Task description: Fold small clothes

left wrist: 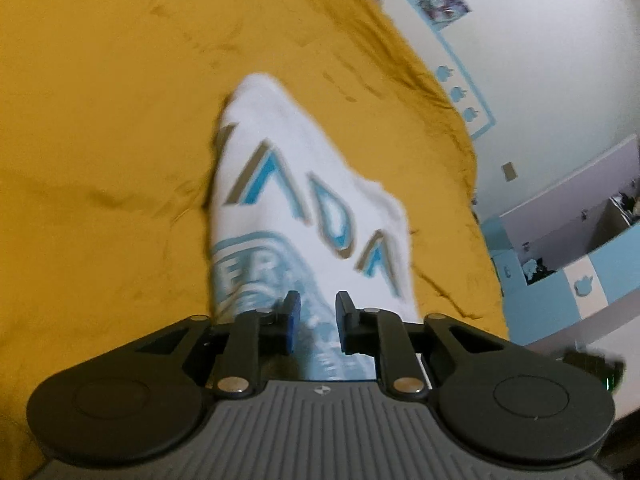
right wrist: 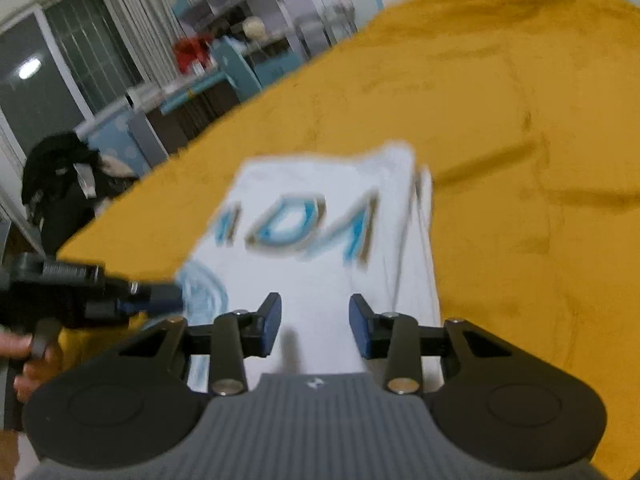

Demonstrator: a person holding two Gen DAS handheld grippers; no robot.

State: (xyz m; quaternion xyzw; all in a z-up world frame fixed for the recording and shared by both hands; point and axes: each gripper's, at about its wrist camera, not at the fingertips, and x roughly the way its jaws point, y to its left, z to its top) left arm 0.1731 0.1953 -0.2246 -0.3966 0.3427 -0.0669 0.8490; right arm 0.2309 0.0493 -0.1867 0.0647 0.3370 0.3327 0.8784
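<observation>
Basically we had the white shirt (left wrist: 304, 216) lying folded on the yellow blanket (left wrist: 100, 140). Both tongs, left (left wrist: 314, 324) and right (right wrist: 315, 330), stood parted with cloth under the gaps, nothing pinched. Pulling away low could snag an edge, undoing the fold.

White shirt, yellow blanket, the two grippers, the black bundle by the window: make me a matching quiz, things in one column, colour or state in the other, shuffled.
Things:
1. white shirt
2. blanket
3. left gripper
4. black bundle

Descriptions:
A. mustard yellow, wrinkled
B. heaped on the floor beyond the blanket's edge
C. blue lettering, lying folded
D. jaws apart above printed fabric

Pairs: 1-C, 2-A, 3-D, 4-B
</observation>
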